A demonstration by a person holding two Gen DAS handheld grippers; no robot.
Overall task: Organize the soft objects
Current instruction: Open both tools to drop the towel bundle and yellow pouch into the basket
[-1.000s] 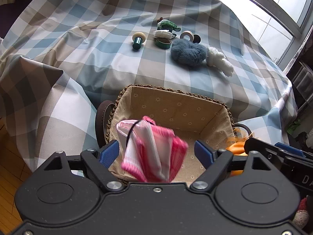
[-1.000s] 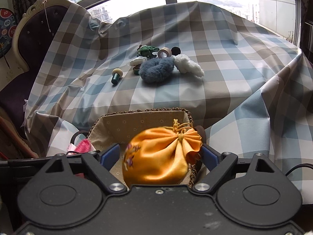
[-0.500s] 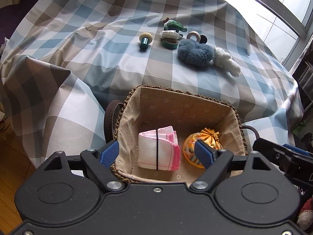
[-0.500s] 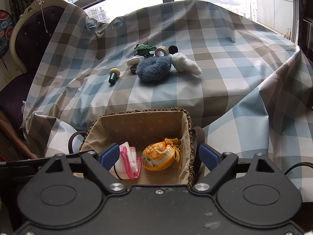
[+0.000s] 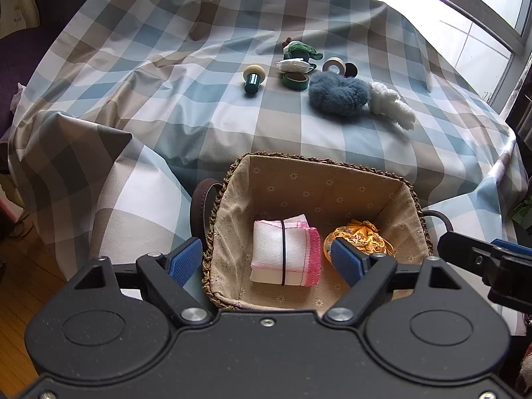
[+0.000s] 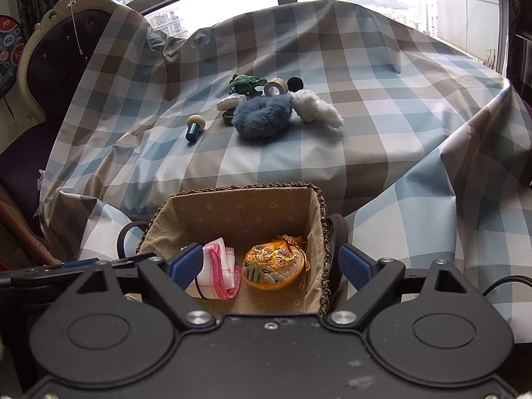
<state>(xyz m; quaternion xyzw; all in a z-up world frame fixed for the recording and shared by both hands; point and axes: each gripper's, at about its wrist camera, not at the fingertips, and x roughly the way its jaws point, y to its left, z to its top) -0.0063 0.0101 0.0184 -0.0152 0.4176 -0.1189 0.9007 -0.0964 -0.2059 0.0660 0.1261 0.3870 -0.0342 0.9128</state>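
Step in hand: both drops look done; you now go for the next soft things on the surface [image 5: 206, 123]
Left gripper [image 5: 266, 261]: jaws open and empty, hanging over the near rim of the basket [image 5: 332, 163]
Right gripper [image 6: 271, 266]: jaws open and empty, above the same basket from its right side
In the basket: towel [image 5: 285, 254] on the left, flat, with a black band round it; pouch [image 6: 273, 267] just beside it on the right; both clear of the jaws
Left to sort: blue puff [image 5: 339, 94] and white puff [image 5: 392, 106], touching each other, well apart from the basket on the far surface
Leave out: mushroom peg [image 5: 253, 78], tape rolls [image 5: 334, 66] and green ring [image 5: 295, 80] look hard, my judgement; the green plush [image 5: 301, 50] may be soft, too small to tell
Advice: lift both grippers clear of the rim first, so you do not tip the basket
Advice: take the blue puff with the left and the white one with the right, each from above and at mid-body
Risk: the puffs touch; close slowly so that one does not drag the other, nor the cloth under them
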